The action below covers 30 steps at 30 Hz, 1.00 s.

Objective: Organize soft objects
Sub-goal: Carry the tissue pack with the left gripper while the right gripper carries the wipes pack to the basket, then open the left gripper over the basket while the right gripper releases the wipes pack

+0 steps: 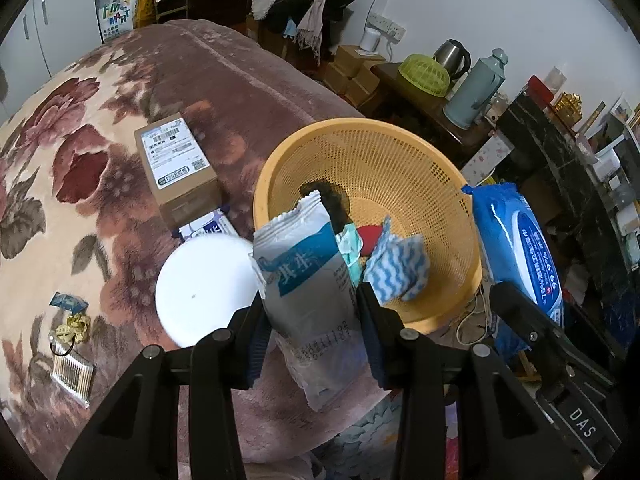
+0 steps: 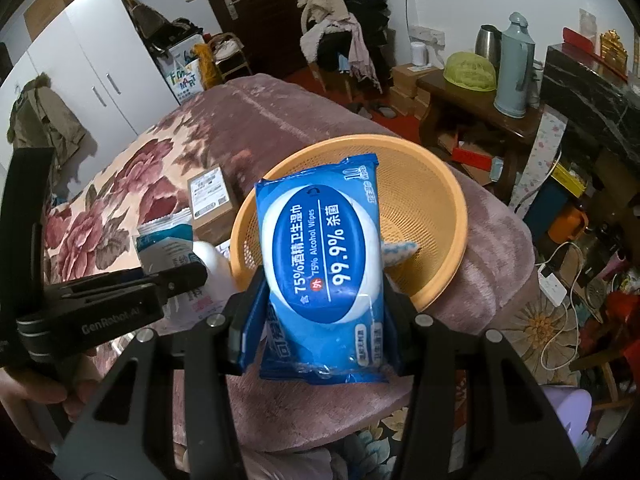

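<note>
- Left wrist view: the left gripper point(image 1: 310, 322) is clamping a grey-white pouch with a blue band point(image 1: 308, 280) between its two blue-padded fingers point(image 1: 370, 320), jaws closed in to the pouch's width.
- The pouch is standing upright, its serrated top edge rising over the near rim of the orange basket point(image 1: 456, 184).
- Inside the basket a blue-and-white wavy cloth point(image 1: 398, 270), a red piece point(image 1: 370, 236) and a dark item point(image 1: 336, 206) are lying together; what the dark item is cannot be told.
- The basket is sitting on a bed covered by a floral blanket point(image 1: 68, 160), with a cardboard box point(image 1: 176, 168) and a white round lid point(image 1: 204, 288) just beside it; cotton swabs point(image 1: 72, 374) are lying well apart to the left.
- At the right, the other gripper's black body is reaching in with the blue pack.
- Right wrist view: the right gripper point(image 2: 324, 320) is gripping a blue wet-wipes pack point(image 2: 324, 264) by its lower half, jaws pressing on both sides.
- The pack is hanging upright in front of the basket point(image 2: 452, 208), covering its near rim.
- The left gripper point(image 2: 176, 276) is coming in from the left, and a hand point(image 2: 36, 392) is wrapping its handle.
- Behind, a wooden table point(image 2: 472, 100) is carrying a green thermos point(image 2: 514, 68) and a kettle point(image 2: 488, 42).
</note>
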Each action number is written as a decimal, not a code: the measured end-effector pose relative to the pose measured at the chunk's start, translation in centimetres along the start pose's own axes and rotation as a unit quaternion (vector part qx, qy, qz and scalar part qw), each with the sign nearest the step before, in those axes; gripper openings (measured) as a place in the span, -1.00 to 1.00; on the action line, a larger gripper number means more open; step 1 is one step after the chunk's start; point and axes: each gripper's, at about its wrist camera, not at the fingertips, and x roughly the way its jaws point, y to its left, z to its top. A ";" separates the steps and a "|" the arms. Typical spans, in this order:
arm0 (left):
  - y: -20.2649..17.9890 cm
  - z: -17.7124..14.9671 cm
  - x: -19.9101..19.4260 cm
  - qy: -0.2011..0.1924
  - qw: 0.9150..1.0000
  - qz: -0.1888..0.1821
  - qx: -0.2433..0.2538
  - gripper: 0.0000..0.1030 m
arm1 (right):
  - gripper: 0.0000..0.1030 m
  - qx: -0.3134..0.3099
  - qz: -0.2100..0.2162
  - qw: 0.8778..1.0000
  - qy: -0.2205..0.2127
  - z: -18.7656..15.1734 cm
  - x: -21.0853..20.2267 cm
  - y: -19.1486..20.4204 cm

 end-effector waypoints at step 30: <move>-3.1 3.7 5.0 -0.011 0.999 -0.031 0.017 0.32 | 0.05 0.032 -0.014 0.998 -0.050 4.2 1.6 -3.2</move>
